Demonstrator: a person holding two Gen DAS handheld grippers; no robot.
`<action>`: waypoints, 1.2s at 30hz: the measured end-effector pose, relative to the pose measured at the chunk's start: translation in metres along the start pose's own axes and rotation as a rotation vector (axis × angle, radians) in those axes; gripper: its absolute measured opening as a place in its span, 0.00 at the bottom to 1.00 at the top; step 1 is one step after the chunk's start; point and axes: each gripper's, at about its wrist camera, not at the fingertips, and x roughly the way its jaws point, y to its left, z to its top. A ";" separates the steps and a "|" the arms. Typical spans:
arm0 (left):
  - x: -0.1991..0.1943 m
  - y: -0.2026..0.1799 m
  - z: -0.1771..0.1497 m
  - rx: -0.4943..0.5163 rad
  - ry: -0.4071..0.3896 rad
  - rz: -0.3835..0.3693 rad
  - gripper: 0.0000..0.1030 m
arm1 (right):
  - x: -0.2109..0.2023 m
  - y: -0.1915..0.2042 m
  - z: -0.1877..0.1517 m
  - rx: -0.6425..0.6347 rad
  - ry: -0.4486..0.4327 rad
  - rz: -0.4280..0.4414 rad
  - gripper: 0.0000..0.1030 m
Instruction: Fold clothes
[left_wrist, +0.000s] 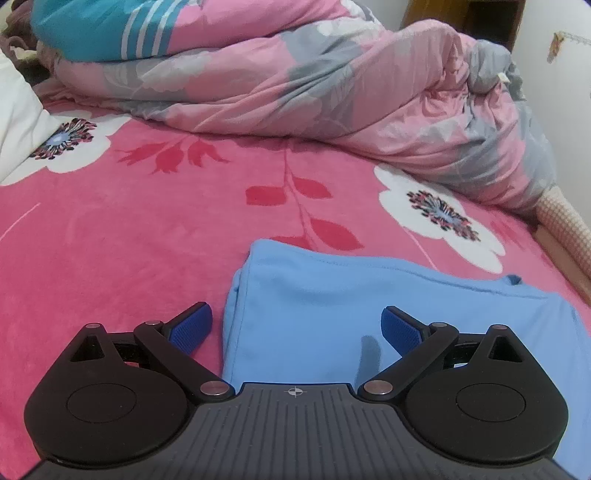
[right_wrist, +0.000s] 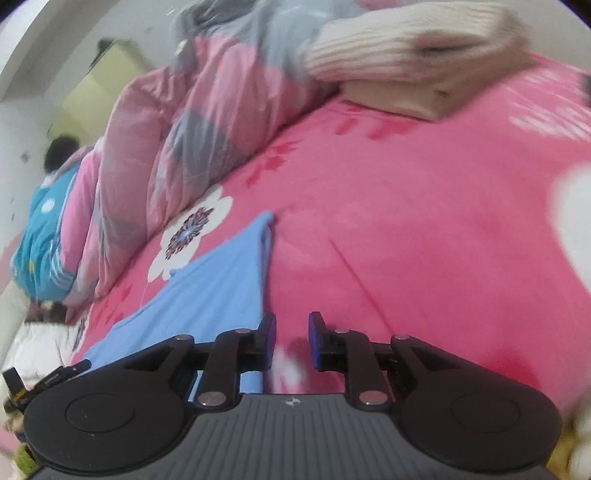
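A light blue garment (left_wrist: 351, 306) lies folded flat on the pink flowered blanket (left_wrist: 110, 240). My left gripper (left_wrist: 295, 328) hovers over its near left part, jaws wide open and empty, with one blue pad left of the cloth's edge and the other above the cloth. In the right wrist view the same blue garment (right_wrist: 218, 284) stretches away to the left. My right gripper (right_wrist: 292, 343) sits just past its right edge over the pink blanket (right_wrist: 424, 240). Its jaws stand a narrow gap apart with no cloth between them.
A crumpled pink and grey quilt (left_wrist: 314, 85) is heaped along the far side of the bed. A folded cream knitted garment (right_wrist: 406, 55) rests on the blanket far ahead of the right gripper. A white pillow (left_wrist: 14, 122) lies at left, and the bed's edge (left_wrist: 565, 236) runs at right.
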 end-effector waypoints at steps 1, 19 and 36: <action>-0.003 0.000 0.000 -0.007 -0.007 -0.008 0.96 | -0.011 -0.003 -0.009 0.045 -0.002 0.006 0.24; -0.075 -0.020 -0.065 0.121 -0.020 -0.139 0.97 | -0.034 -0.001 -0.053 0.193 0.026 -0.040 0.03; -0.095 -0.023 -0.074 0.172 -0.078 -0.202 0.98 | -0.025 0.104 -0.050 -0.288 -0.010 -0.134 0.10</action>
